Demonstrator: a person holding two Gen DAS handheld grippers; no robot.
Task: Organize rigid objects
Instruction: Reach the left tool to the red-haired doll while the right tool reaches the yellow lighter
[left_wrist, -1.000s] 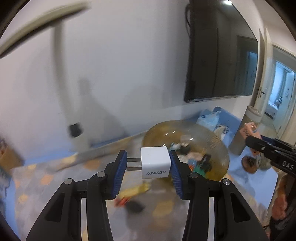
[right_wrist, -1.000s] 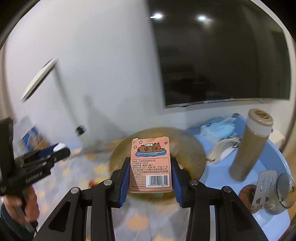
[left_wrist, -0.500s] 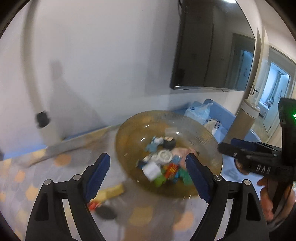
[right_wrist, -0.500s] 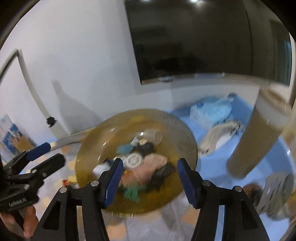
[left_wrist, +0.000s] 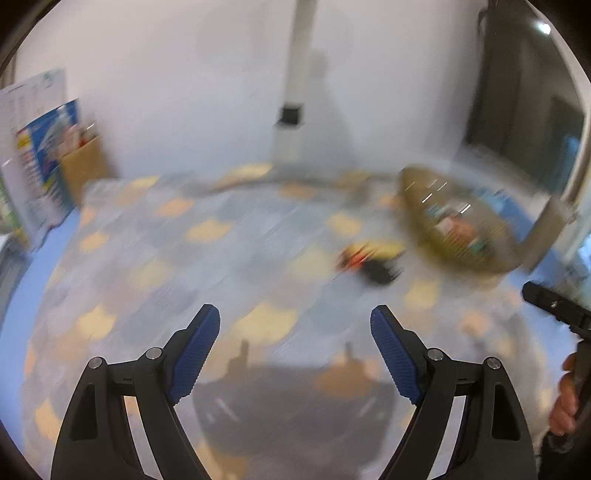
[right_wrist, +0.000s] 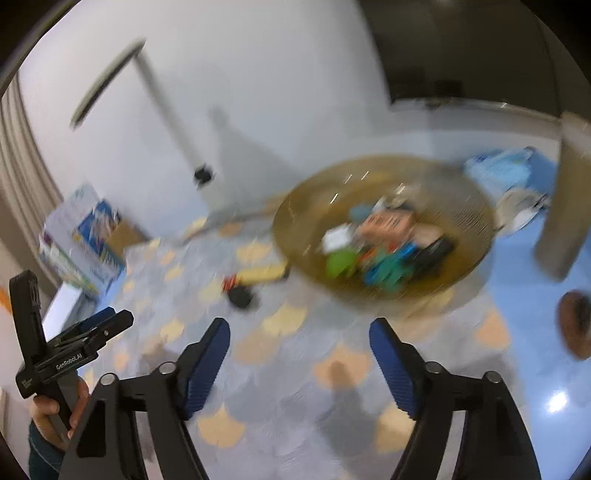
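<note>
We see our left gripper released and empty. Our right gripper is opening, nothing between its jaws. The bowl of small objects sits at one o'clock, toys beside it at eleven.

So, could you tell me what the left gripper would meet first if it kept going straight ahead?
Probably just the patterned mat: the open left gripper holds nothing, and the blurred view shows nothing nearer.

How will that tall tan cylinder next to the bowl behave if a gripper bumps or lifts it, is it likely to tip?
The tall tan cylinder stands upright and looks tall for its narrow base, so a push near its top would probably tip it. Its round body suggests it would then roll. Its sides look smooth, though blurred, so a grip might slip. It stands beside the amber bowl.
</note>
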